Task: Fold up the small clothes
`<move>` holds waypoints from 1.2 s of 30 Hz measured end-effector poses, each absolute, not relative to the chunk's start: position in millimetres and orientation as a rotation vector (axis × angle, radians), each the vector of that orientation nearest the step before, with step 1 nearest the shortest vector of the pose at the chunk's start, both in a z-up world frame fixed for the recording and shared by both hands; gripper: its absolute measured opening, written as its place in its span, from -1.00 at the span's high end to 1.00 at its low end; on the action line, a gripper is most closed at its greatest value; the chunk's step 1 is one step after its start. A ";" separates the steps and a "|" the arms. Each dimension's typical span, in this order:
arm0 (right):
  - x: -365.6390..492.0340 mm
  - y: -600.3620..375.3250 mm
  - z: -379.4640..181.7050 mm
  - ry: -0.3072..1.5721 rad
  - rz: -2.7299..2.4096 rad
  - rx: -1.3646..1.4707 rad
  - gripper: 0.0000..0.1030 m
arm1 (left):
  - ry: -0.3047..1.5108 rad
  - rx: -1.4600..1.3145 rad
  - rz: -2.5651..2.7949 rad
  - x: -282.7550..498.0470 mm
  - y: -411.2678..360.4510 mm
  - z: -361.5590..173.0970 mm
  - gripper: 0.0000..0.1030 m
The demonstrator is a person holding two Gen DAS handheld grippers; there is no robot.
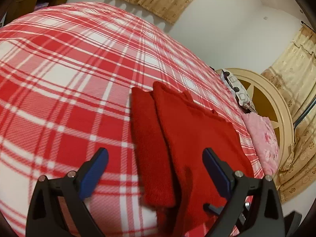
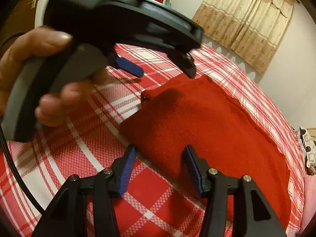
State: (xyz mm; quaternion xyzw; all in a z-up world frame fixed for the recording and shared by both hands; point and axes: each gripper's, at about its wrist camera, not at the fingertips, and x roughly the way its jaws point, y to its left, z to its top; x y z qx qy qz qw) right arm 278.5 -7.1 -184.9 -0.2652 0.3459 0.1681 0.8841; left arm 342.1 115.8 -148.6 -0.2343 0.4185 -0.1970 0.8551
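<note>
Blue-padded jaws of the right gripper [image 2: 160, 156] stand apart over the near edge of the red garment [image 2: 207, 130], gripping nothing. That garment lies folded on the red-and-white plaid bedspread [image 1: 59, 83]. Beyond it, a hand [image 2: 39, 75] holds the left gripper [image 1: 156, 164], also spread wide and empty. Farther off, beige curtains [image 2: 244, 19] hang on the wall.

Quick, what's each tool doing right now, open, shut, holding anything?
Left tool: open, holding nothing, above the red cloth.
Right tool: open, holding nothing, at the cloth's edge.
</note>
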 end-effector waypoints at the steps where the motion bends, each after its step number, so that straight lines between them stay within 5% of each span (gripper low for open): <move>1: 278.4 -6.7 -184.9 0.716 0.348 -0.554 -0.02 | 0.887 -0.491 -0.421 345.0 113.0 -149.4 -0.90; 19: 281.3 11.5 -186.5 0.679 0.305 -0.626 -0.02 | 0.921 -0.453 -0.446 373.5 100.9 -155.6 -0.59; 25: 284.4 19.0 -184.5 0.699 0.308 -0.632 0.01 | 0.946 -0.465 -0.394 378.9 105.1 -158.3 0.06; 26: 285.2 18.9 -184.0 0.715 0.324 -0.617 0.10 | 0.947 -0.469 -0.407 379.7 103.1 -158.9 0.39; 27: 286.4 18.4 -183.4 0.745 0.348 -0.590 0.45 | 0.962 -0.471 -0.433 380.5 101.0 -160.3 0.61; 28: 287.3 20.1 -181.6 0.755 0.350 -0.579 0.69 | 0.965 -0.461 -0.437 379.5 99.1 -159.7 0.64; 36: 271.6 11.1 -165.8 0.730 0.373 -0.533 0.84 | 0.980 -0.581 -0.429 380.9 110.3 -156.6 0.70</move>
